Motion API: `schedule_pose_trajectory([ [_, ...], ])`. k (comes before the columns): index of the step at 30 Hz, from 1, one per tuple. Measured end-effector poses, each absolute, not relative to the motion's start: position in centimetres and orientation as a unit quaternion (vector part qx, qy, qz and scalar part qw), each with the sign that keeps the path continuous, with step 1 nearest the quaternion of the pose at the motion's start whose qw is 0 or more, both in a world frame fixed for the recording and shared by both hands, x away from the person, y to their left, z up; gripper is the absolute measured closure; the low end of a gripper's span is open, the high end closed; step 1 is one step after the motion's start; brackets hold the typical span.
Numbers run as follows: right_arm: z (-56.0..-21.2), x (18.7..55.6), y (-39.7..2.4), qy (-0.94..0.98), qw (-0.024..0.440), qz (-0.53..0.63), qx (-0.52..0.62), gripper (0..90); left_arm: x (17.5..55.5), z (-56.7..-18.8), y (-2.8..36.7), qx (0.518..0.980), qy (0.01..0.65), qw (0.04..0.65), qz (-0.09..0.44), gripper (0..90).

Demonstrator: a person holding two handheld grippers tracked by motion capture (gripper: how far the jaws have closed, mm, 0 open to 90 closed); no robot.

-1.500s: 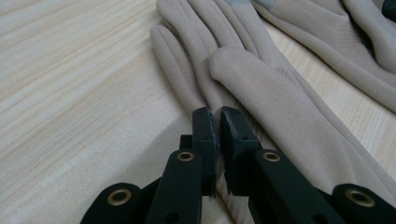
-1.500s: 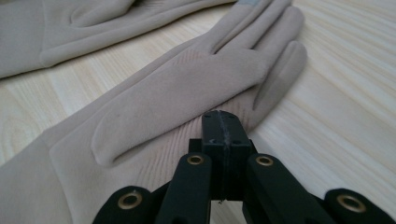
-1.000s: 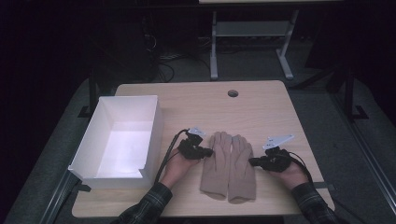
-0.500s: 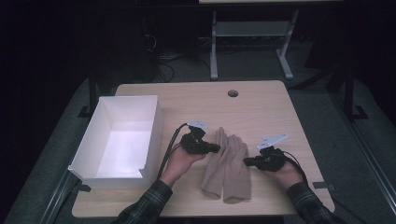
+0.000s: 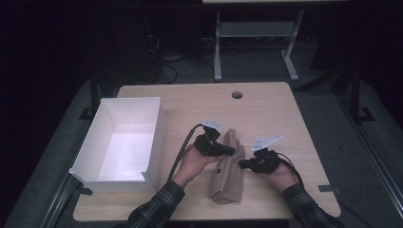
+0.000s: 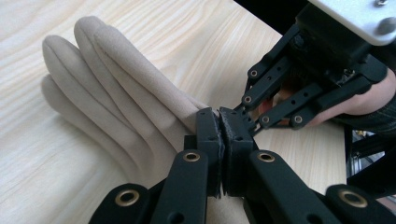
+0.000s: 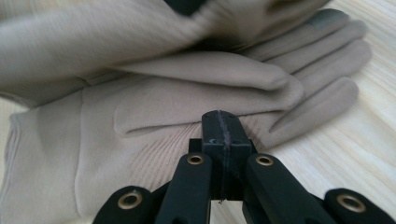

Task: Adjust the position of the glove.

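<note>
White box [image 5: 124, 142] left; right clear.

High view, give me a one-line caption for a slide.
Two hand-held grippers, left gripper and right gripper, fold beige gloves beside a white box.

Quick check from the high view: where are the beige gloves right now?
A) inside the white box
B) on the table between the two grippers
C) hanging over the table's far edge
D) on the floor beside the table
B: the beige gloves lie on the table, between the left gripper and right gripper, with the white box off to the side.
</note>
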State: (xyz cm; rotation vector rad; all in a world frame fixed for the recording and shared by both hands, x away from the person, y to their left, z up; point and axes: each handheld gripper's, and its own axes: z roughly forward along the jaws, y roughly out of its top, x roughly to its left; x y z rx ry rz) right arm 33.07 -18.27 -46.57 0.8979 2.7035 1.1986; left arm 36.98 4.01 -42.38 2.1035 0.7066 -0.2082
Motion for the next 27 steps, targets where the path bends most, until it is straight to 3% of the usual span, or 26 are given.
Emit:
schedule_pose_trajectory([
  [8, -46.7, 33.2, -16.8, 0.876, 0.025, 0.391, 0.280, 90.0, 37.1, -43.4, 3.0, 0.855, 0.281, 0.428, -0.087, 87.5],
  [17, -45.7, 33.3, -19.7, 0.858, 0.050, 0.408, 0.308, 88.2, 36.8, -44.1, 2.7, 0.854, 0.283, 0.427, -0.094, 86.3],
  [22, -45.7, 33.8, -21.7, 0.845, 0.070, 0.409, 0.337, 81.1, 36.5, -44.9, 2.0, 0.859, 0.281, 0.416, -0.100, 86.3],
  [27, -45.8, 34.0, -22.9, 0.833, 0.090, 0.413, 0.357, 66.0, 36.3, -45.9, 1.5, 0.869, 0.273, 0.403, -0.094, 86.1],
])
